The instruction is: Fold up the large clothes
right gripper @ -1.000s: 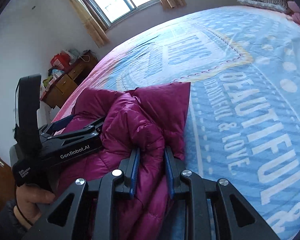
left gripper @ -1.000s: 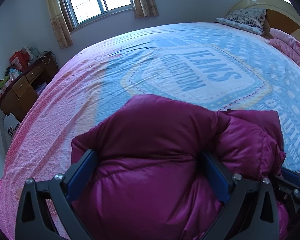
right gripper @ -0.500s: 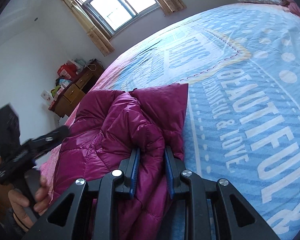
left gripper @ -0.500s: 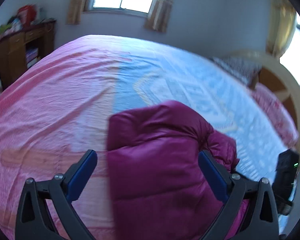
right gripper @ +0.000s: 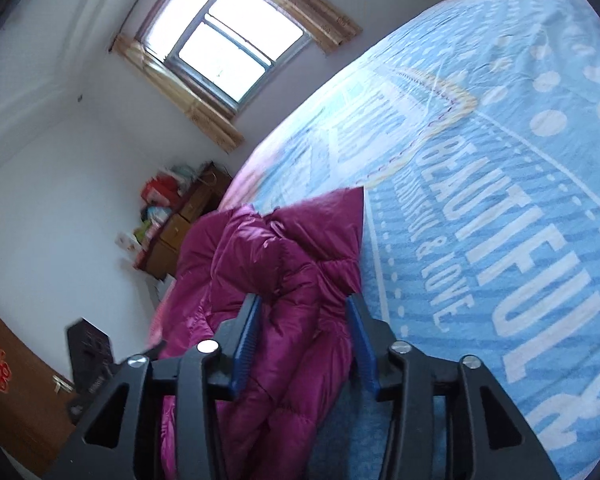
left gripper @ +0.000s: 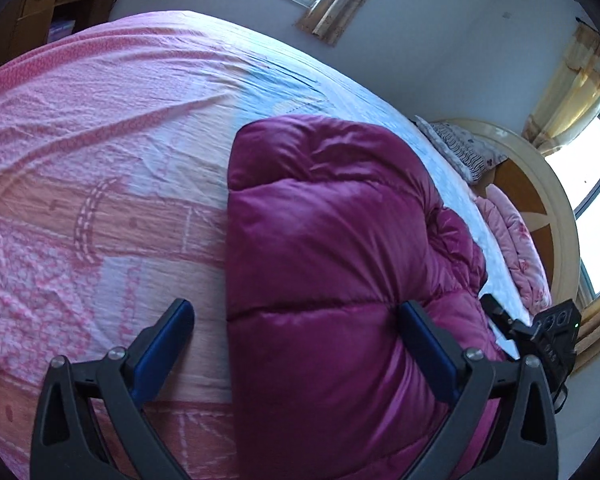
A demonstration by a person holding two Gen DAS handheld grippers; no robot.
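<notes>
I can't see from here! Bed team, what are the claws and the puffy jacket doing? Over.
Left claw open, off the jacket. Right claw opening, purple jacket between its jaws. Jacket bunched on the bedspread. Nothing in the way. Over.

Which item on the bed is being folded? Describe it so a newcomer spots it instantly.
Start at the big bed, whose sheet runs from pink to blue with white lettering. Near its pink end lies a puffy quilted jacket, folded into a thick bundle. It is the only shiny magenta thing there, much darker than the pale sheet and the pink blanket by the headboard.
</notes>
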